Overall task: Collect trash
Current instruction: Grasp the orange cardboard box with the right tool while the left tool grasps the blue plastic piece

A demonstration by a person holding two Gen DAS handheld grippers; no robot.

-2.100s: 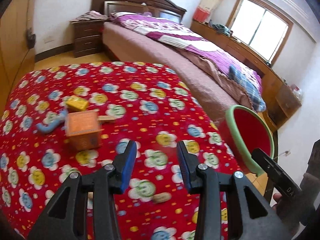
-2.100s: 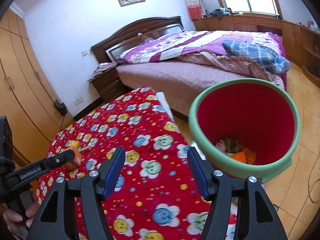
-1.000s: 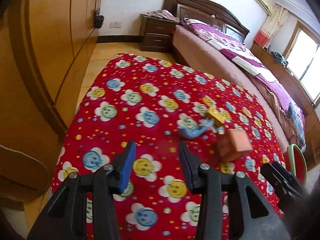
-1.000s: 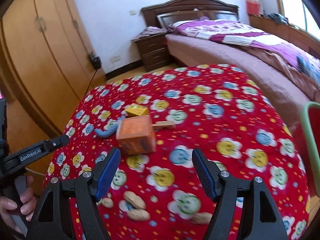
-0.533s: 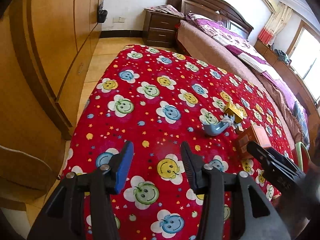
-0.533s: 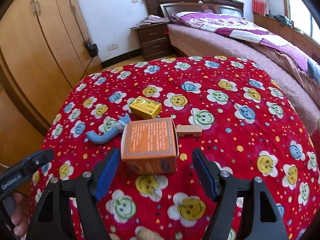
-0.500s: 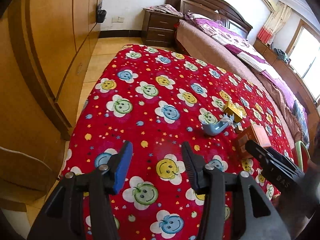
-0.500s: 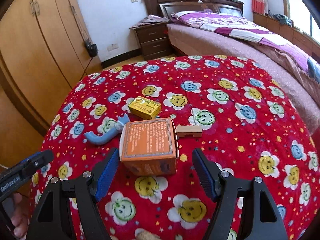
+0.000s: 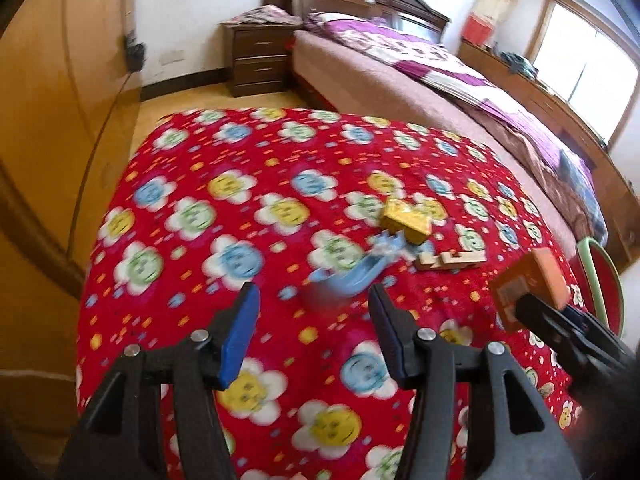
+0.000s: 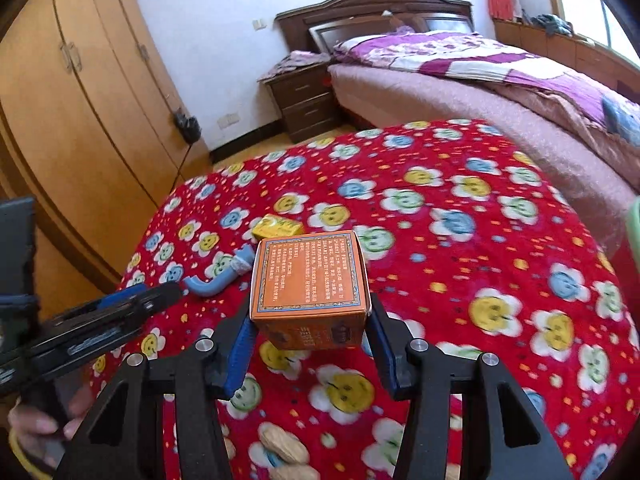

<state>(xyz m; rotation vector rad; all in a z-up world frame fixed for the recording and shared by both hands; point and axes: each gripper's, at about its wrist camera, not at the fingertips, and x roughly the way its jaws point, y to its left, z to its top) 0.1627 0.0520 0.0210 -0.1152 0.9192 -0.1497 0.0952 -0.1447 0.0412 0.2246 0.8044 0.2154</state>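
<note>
On counter (image 10: 500, 248) with red smiley-flower cloth: right claw (image 10: 308, 344) pinching orange box (image 10: 308, 280), box apparently just lifted off cloth. Left claw (image 9: 312, 336) spread, empty, hovering near blue curved tube (image 9: 348, 276). Left to collect, judging: blue tube, yellow packet (image 9: 406, 220), wooden piece (image 9: 452, 258), peanuts (image 10: 280, 448) at near edge. Green-rimmed red bin (image 9: 600, 276) beside counter's far right edge; contents unseen. Writing: dense white Chinese print on box top, too small to read; lettering on left claw's body blurred.
</note>
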